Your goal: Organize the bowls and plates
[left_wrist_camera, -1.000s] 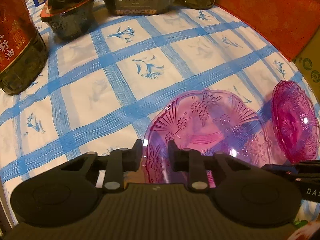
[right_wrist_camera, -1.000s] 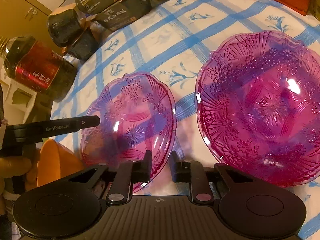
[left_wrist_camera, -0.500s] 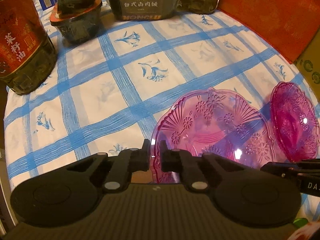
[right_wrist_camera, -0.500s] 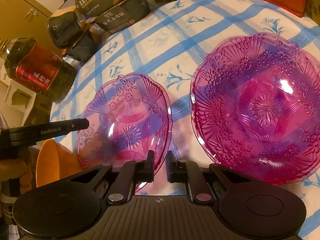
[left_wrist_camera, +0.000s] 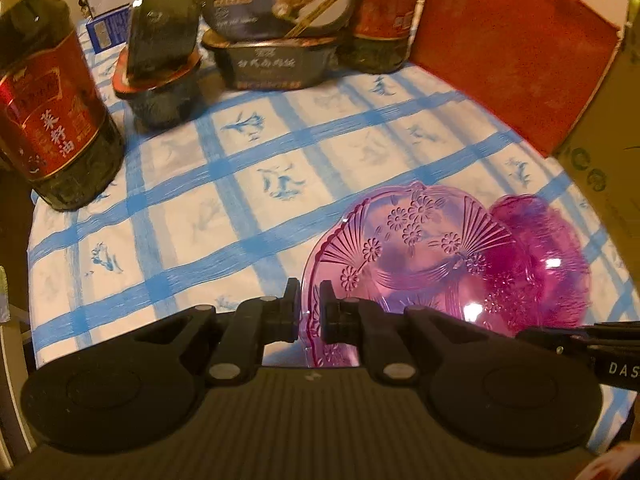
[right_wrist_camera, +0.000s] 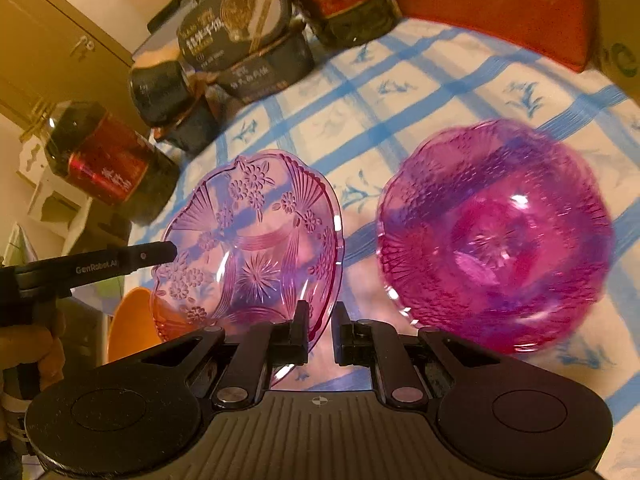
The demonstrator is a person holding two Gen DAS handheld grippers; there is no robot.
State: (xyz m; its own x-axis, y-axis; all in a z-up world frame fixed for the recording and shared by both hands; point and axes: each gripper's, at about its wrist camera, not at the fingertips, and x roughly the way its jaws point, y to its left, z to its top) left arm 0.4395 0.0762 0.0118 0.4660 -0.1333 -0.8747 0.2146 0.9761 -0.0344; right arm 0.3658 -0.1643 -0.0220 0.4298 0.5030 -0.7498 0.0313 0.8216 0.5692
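Observation:
A pale pink cut-glass plate (left_wrist_camera: pixel 408 256) (right_wrist_camera: pixel 256 240) hangs tilted above the blue-checked tablecloth (left_wrist_camera: pixel 240 184), held at both sides. My left gripper (left_wrist_camera: pixel 310 316) is shut on its left rim; one of that gripper's fingers (right_wrist_camera: pixel 152 254) shows at the plate's edge in the right wrist view. My right gripper (right_wrist_camera: pixel 320 332) is shut on the plate's near right rim. A darker magenta plate (right_wrist_camera: pixel 496 236) (left_wrist_camera: pixel 544 264) lies on the cloth to the right, blurred, with neither gripper on it.
A large oil bottle (left_wrist_camera: pixel 52 120) stands at the far left. Stacked dark food boxes (left_wrist_camera: pixel 272 28) and a second bottle (left_wrist_camera: pixel 380 20) line the back. A red bag (left_wrist_camera: pixel 512 60) leans at the back right. An orange bowl (right_wrist_camera: pixel 128 328) sits low at the left edge.
Both grippers closed on the pale plate's rim and rose with it. The plate left the cloth and tilted; in the left wrist view it now overlaps the magenta plate.

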